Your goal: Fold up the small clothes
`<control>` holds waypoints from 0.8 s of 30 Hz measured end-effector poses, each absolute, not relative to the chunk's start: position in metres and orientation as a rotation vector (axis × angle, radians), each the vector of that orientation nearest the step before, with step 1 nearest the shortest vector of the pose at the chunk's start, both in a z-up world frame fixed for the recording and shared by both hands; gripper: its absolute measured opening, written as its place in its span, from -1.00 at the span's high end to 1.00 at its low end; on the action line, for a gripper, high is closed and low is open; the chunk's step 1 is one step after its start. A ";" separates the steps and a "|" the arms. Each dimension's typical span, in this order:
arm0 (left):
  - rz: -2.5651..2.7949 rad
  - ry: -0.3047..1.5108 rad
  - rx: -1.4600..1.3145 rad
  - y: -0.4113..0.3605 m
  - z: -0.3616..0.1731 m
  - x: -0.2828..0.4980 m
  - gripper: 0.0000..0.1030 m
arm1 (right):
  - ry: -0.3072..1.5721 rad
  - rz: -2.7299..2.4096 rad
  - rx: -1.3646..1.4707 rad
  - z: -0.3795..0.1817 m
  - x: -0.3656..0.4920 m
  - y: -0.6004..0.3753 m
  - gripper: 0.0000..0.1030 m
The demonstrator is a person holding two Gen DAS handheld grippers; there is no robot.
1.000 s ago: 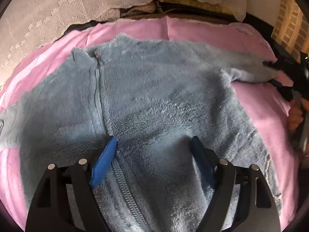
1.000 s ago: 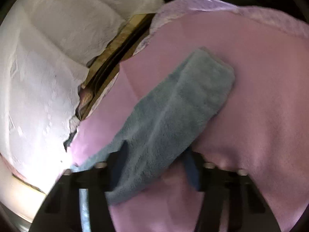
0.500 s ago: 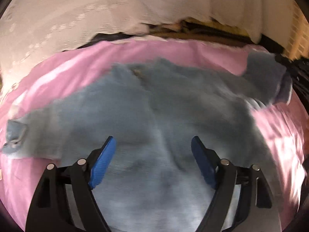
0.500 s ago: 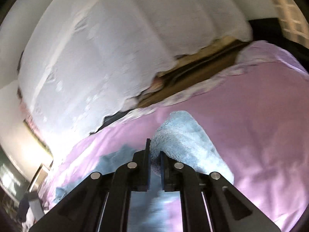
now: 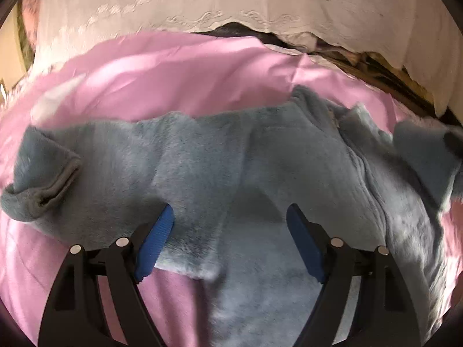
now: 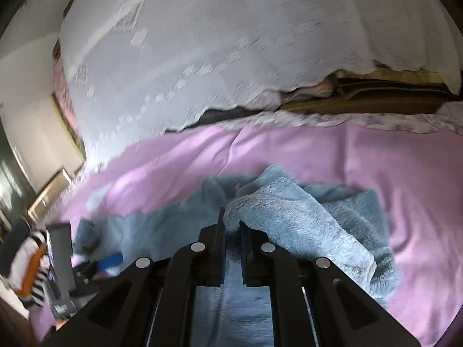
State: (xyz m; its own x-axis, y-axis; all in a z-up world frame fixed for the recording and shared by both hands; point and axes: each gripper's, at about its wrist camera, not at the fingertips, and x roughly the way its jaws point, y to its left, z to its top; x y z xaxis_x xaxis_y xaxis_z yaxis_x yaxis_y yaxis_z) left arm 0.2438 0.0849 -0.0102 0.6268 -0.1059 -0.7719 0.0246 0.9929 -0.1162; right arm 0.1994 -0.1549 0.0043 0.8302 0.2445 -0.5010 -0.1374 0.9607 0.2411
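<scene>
A fluffy grey-blue zip-up jacket [image 5: 260, 159] lies spread on a pink sheet [image 5: 173, 75]. Its left sleeve [image 5: 43, 173] stretches out to the left, cuff open. My left gripper [image 5: 230, 225] is open, its blue pads either side of the jacket body near the left armpit, holding nothing. In the right wrist view my right gripper [image 6: 232, 225] is shut on the jacket's right sleeve [image 6: 289, 217], which is lifted and folded in over the jacket body [image 6: 162, 231]. The left gripper's blue pad [image 6: 110, 260] shows at the lower left there.
A white lace cover [image 5: 231, 0] drapes over stacked bedding behind the pink sheet; it also shows in the right wrist view [image 6: 231, 43]. Dark folded blankets [image 6: 376, 92] lie under it. A person's striped sleeve [image 6: 31, 263] is at the far left edge.
My right gripper shut on the right sleeve and carried it up and inward over the jacket. My left gripper shifted leftward, from the zipper to near the left sleeve, staying open.
</scene>
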 end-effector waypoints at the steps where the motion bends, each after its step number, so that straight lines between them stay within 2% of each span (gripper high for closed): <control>1: -0.067 0.883 -0.096 0.087 -0.010 0.246 -0.51 | 0.569 0.211 0.189 -0.001 0.200 -0.148 0.84; 4: -0.053 0.869 -0.060 0.081 -0.010 0.242 -0.52 | 0.616 0.208 0.139 -0.019 0.206 -0.128 0.83; 7: -0.052 0.866 -0.035 0.075 -0.010 0.241 -0.52 | 0.677 0.204 0.043 -0.037 0.212 -0.102 0.74; 8: -0.052 0.865 -0.035 0.076 -0.011 0.239 -0.53 | 0.720 0.209 -0.009 -0.045 0.216 -0.092 0.42; 10: -0.055 0.869 -0.045 0.079 -0.012 0.238 -0.53 | 0.770 0.240 -0.111 -0.057 0.215 -0.074 -0.03; 13: -0.056 0.871 -0.051 0.082 -0.013 0.236 -0.54 | 0.734 0.247 -0.195 -0.051 0.199 -0.067 -0.09; 20: -0.029 0.808 0.094 0.059 -0.003 0.222 -0.54 | 0.691 0.414 -0.023 -0.012 0.128 -0.142 -0.49; 24: -0.038 0.718 0.286 0.017 0.010 0.204 -0.56 | 0.603 0.320 0.066 0.002 0.116 -0.191 -0.49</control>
